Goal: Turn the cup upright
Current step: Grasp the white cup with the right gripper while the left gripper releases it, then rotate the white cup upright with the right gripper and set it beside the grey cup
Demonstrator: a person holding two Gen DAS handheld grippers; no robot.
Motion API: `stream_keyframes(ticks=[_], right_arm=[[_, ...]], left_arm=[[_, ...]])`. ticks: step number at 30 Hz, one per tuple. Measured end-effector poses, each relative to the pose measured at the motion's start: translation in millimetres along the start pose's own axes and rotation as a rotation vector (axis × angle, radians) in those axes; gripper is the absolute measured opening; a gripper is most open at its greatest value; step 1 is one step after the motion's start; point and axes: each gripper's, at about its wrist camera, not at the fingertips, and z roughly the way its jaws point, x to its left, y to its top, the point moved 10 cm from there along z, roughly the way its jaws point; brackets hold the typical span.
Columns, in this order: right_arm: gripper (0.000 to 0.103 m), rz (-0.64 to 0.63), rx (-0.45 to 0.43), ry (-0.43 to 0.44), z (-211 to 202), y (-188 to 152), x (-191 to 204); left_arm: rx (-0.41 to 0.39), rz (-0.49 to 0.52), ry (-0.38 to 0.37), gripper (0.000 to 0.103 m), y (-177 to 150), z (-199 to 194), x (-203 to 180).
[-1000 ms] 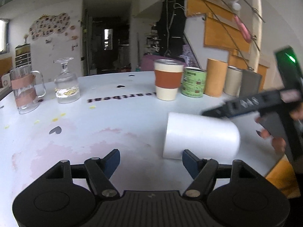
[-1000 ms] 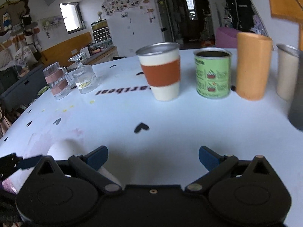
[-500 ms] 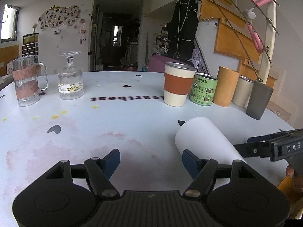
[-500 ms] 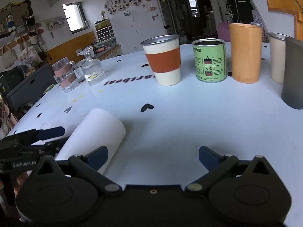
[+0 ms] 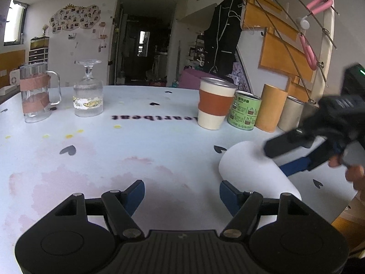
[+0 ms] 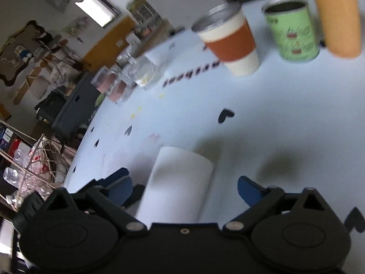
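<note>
While the plain white cup (image 5: 255,171) lies on its side on the pale glossy surface (image 5: 136,150), smooth and slightly tapered, the right hand-held gripper (image 6: 182,189) straddles it with blue-padded fingers spread, neither pad clearly pressing it. Beside the cup, the left hand-held gripper (image 5: 181,191) is spread over bare surface. Black mirrored lettering on the surface reads roughly "heartbeat". A green labelled tin (image 5: 245,110) stands beyond; its print is unreadable.
</note>
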Motion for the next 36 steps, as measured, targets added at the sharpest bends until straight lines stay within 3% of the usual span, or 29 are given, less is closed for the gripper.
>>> stream_keyframes(ticks=[3,6,11,14,23,30,36], right_arm=[[0.091,0.060,0.090,0.018,13.1,1.7,0.4],[0.083,0.053,0.134,-0.020,21.0,1.1,0.8],[0.070,-0.006,0.159,-0.039,22.2,-7.5,3.1],[0.069,-0.024,0.141,-0.031,15.9,-7.9,0.7],[0.068,-0.142,-0.117,-0.182,-35.1,34.6,-24.8],[0.067,-0.237,-0.340,-0.450,-69.5,82.4,-65.8],[0.067,-0.294,-0.406,-0.660,-75.8,106.3,-98.1]], left_arm=[[0.008,0.009,-0.011,0.073,-1.8,2.7,-4.9],[0.006,0.014,-0.014,0.073,-3.2,2.5,-6.3],[0.004,0.007,-0.010,0.073,-3.8,1.6,-4.1],[0.003,0.011,-0.010,0.073,-3.8,1.4,-3.9],[0.000,0.018,-0.009,0.073,-2.8,-0.3,-6.6],[0.001,0.019,-0.009,0.073,-2.6,-0.4,-6.8],[0.000,0.019,-0.009,0.073,-2.9,-0.2,-6.8]])
